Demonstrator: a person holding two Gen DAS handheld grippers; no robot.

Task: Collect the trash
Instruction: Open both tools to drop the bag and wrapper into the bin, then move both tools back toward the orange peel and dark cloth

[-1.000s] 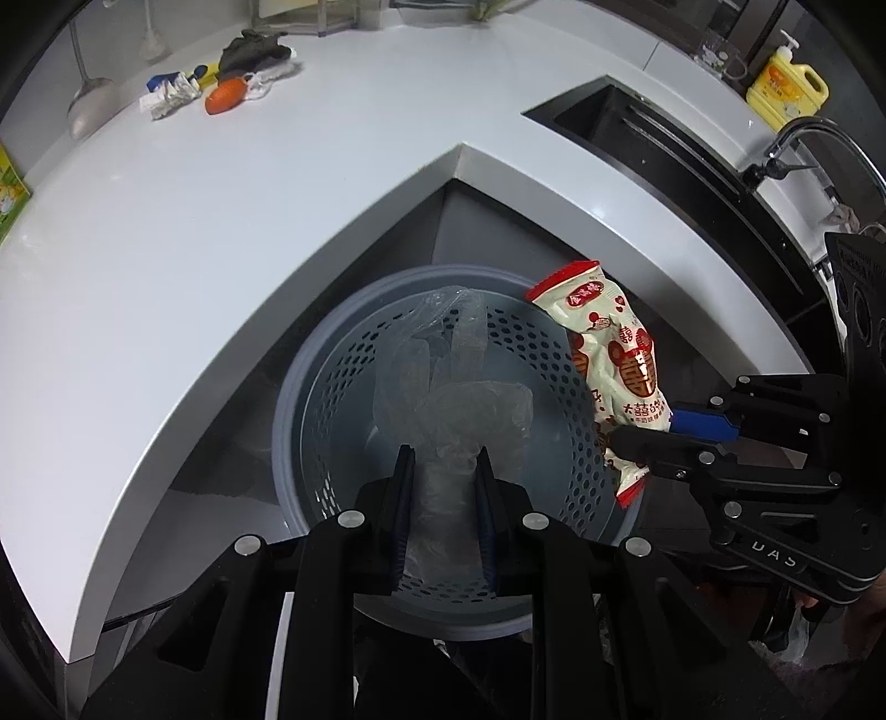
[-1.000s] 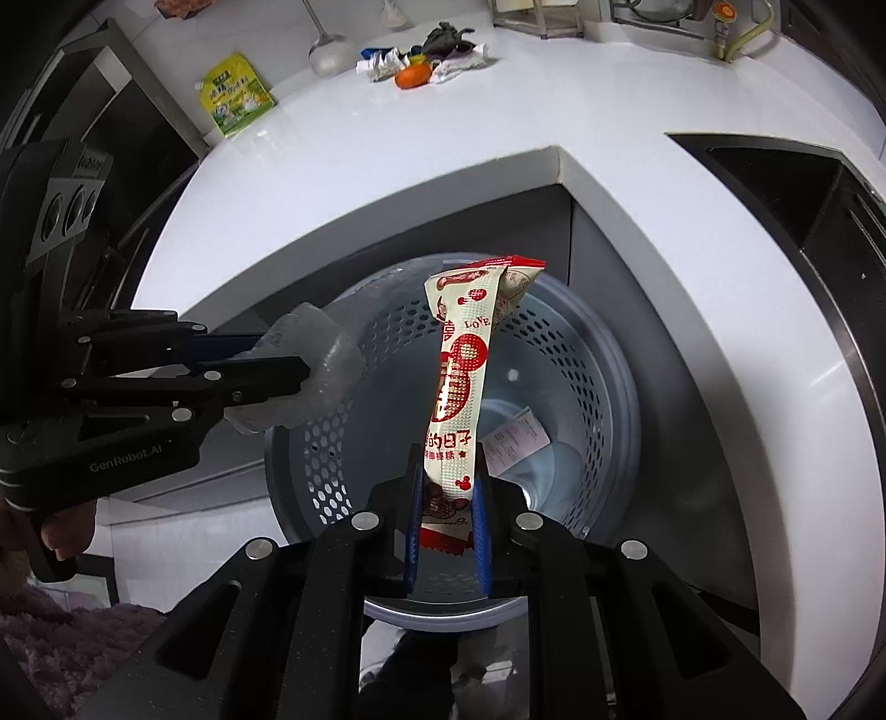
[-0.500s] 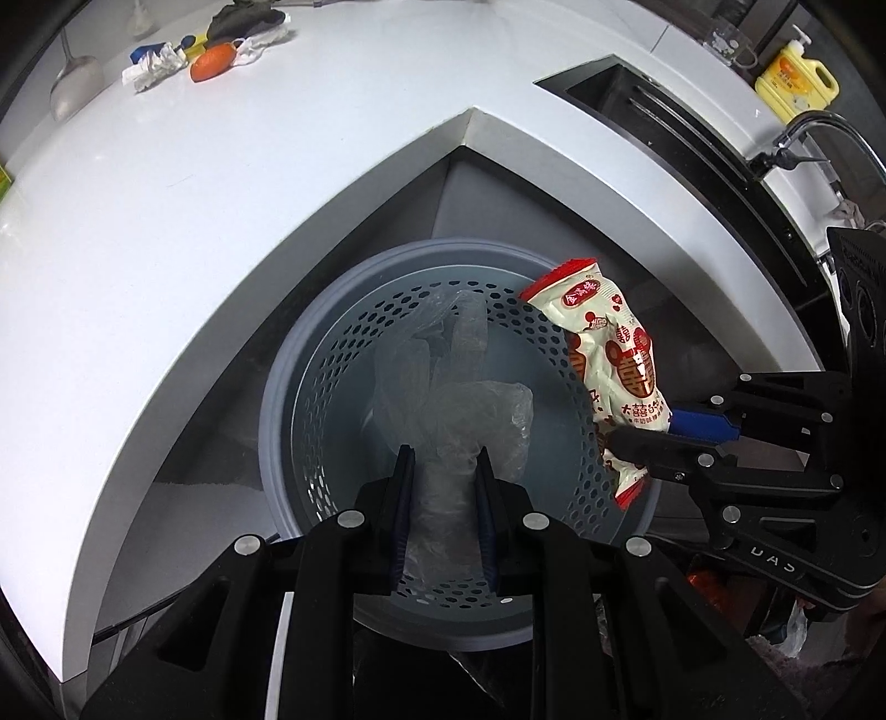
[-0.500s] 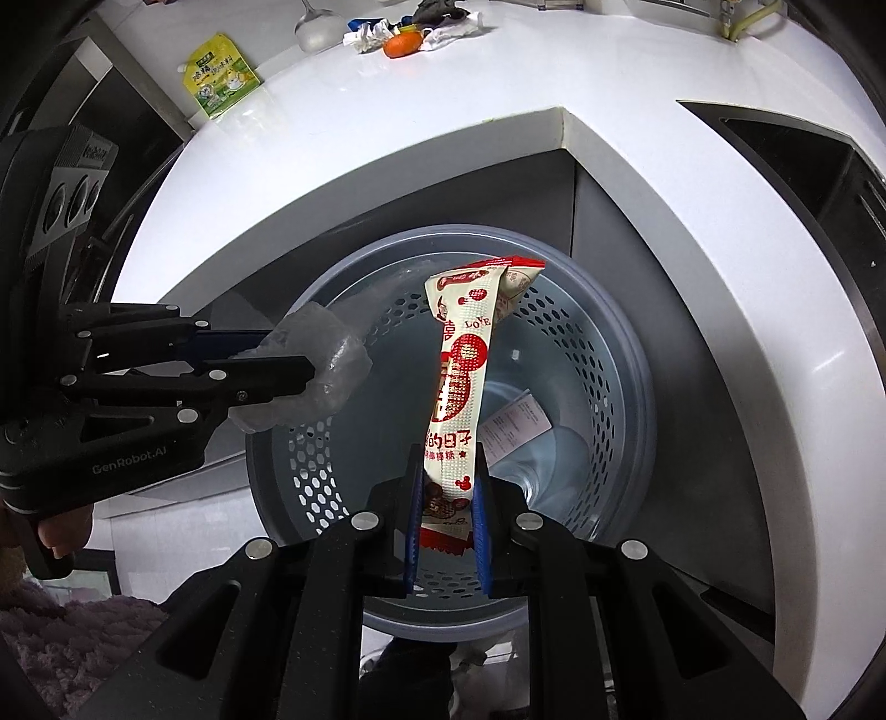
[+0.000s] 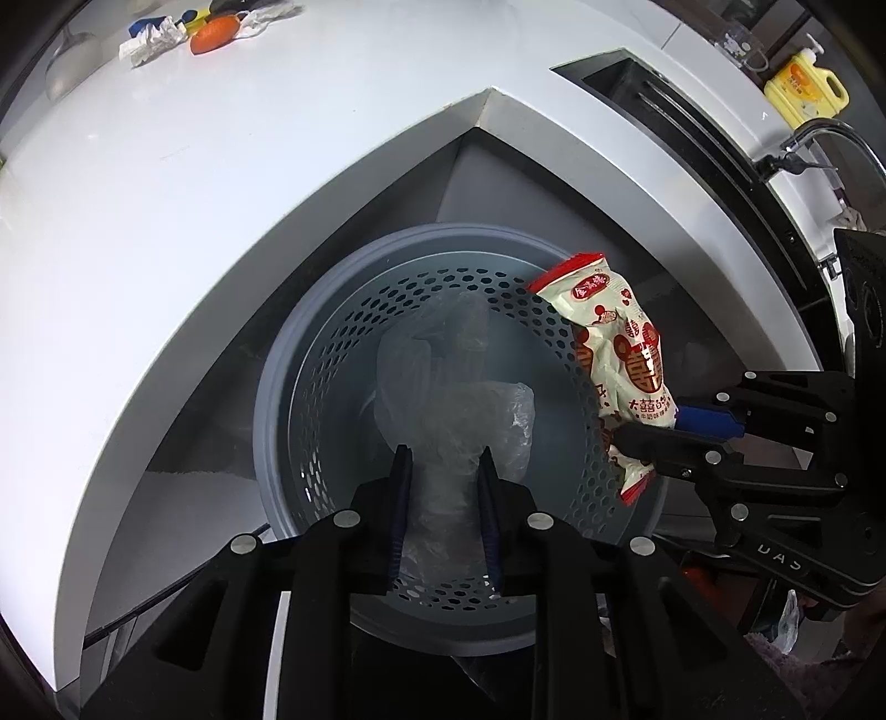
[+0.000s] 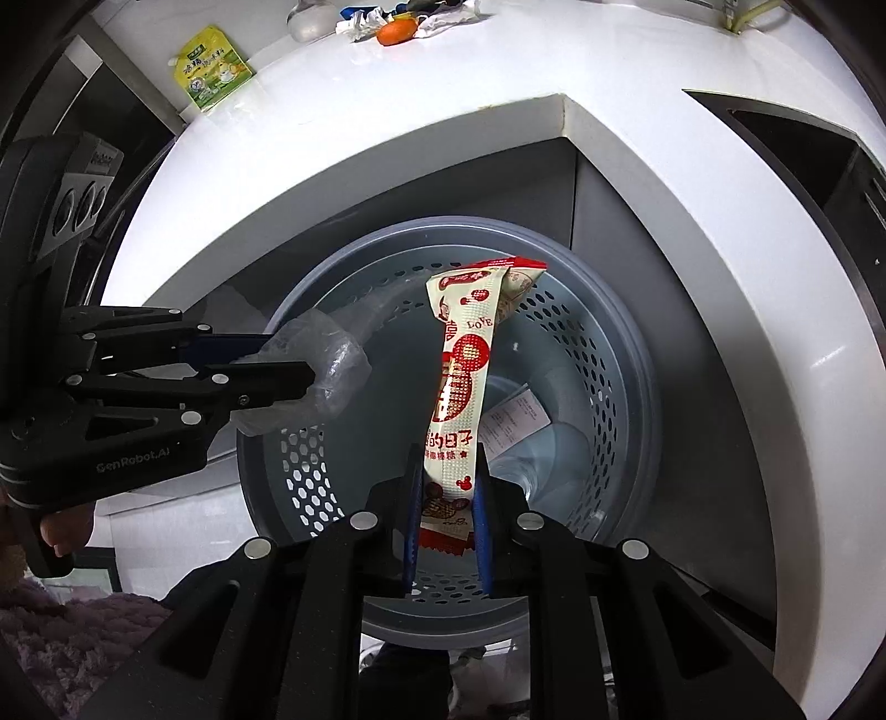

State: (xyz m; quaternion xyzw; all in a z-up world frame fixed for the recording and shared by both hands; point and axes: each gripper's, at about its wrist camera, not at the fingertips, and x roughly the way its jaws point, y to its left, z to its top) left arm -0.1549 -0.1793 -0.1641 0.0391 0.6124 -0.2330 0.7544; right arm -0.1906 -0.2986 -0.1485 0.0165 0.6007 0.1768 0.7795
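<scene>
A grey perforated waste basket (image 5: 288,387) (image 6: 626,387) stands on the floor below the corner of a white counter. My left gripper (image 5: 443,459) (image 6: 310,382) is shut on a crumpled clear plastic wrapper (image 5: 443,399) (image 6: 332,360), held over the basket's opening. My right gripper (image 6: 447,471) (image 5: 626,426) is shut on the lower end of a red and white snack packet (image 6: 465,365) (image 5: 620,343), held upright over the basket's right side. A paper slip (image 6: 515,415) and clear plastic lie in the basket's bottom.
More trash lies at the counter's far end: an orange item (image 5: 213,33) (image 6: 396,30) with crumpled wrappers (image 5: 147,44). A green sachet (image 6: 210,69) lies on the counter. A dark sink (image 5: 692,144) with a yellow bottle (image 5: 805,88) is at right.
Both grippers have come lower and closer over the basket, which now looks larger. Each keeps its hold on its item.
</scene>
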